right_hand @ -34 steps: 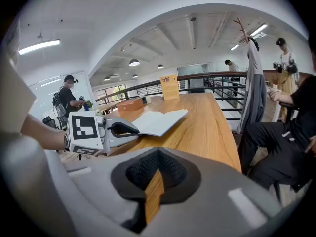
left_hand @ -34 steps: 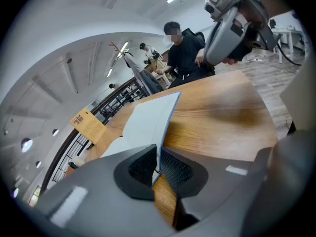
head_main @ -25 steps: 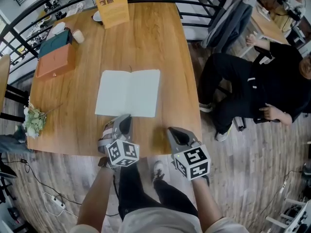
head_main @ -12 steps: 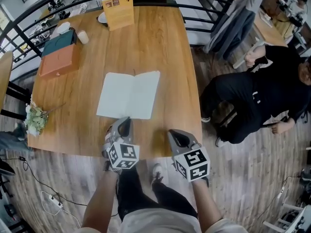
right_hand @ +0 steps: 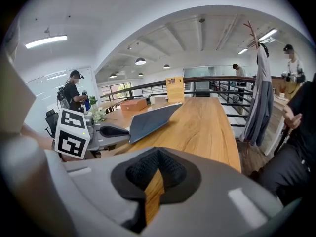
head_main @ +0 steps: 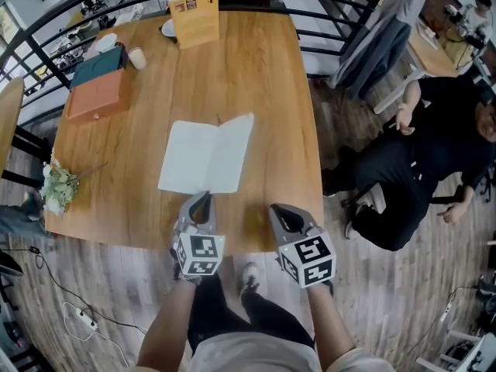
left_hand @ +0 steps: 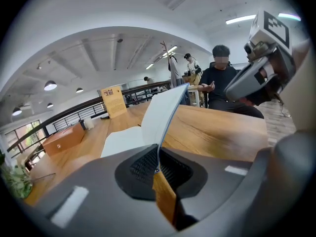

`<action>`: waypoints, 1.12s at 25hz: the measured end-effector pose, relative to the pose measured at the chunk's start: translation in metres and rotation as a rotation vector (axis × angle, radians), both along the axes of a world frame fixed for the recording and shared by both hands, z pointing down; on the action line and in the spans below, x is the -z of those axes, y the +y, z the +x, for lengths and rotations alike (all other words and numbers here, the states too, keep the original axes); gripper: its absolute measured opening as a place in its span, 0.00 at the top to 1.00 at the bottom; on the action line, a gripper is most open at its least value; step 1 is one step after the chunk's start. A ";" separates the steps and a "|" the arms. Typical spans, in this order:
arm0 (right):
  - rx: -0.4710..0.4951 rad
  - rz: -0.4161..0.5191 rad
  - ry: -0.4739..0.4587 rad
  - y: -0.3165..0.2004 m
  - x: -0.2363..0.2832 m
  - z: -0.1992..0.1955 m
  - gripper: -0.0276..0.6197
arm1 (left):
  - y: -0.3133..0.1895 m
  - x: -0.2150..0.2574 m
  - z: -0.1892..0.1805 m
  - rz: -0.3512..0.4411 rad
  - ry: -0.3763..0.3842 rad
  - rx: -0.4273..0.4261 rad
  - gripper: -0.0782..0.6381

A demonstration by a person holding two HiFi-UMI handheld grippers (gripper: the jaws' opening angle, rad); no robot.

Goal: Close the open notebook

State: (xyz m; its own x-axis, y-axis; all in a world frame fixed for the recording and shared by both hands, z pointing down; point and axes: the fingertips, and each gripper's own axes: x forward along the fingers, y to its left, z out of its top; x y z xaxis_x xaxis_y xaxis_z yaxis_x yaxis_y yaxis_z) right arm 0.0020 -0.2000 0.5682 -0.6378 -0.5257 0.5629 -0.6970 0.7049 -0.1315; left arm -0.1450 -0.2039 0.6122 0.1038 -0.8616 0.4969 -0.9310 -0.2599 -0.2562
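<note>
At the left edge of the desk (head_main: pixel 263 91) a bunch of flowers (head_main: pixel 56 191) is seen. Toward the far left corner a brown box (head_main: pixel 97 97) is laid, with a teal case (head_main: pixel 97 64) just beyond it and a cup (head_main: pixel 138 57) near that. A yellow sign (head_main: pixel 194 15) is stood upright at the far edge.

Toward the near edge, around the middle of the desk, the notebook (head_main: pixel 198 157) is found open. Its left half is laid flat on the wood, while its right half is lifted off the desk and tilted. The near edge of that lifted half is pinched by the left hand-held gripper (head_main: pixel 202 200), whose jaws are clenched on the thin sheet. In the left gripper view the sheet is seen rising edge-on from between the pads.

Just to the right, over the desk's near edge, the right hand-held gripper (head_main: pixel 280 212) is held apart from the notebook. Its jaws are brought together with nothing between them, and only bare wood is seen past them.

Right of the desk a grey coat (head_main: pixel 380 29) is hung, and a person in black (head_main: pixel 422 153) is seated.
</note>
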 end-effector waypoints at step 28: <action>0.019 0.001 -0.008 0.001 0.003 -0.009 0.96 | 0.028 -0.002 -0.004 -0.001 0.560 0.268 0.86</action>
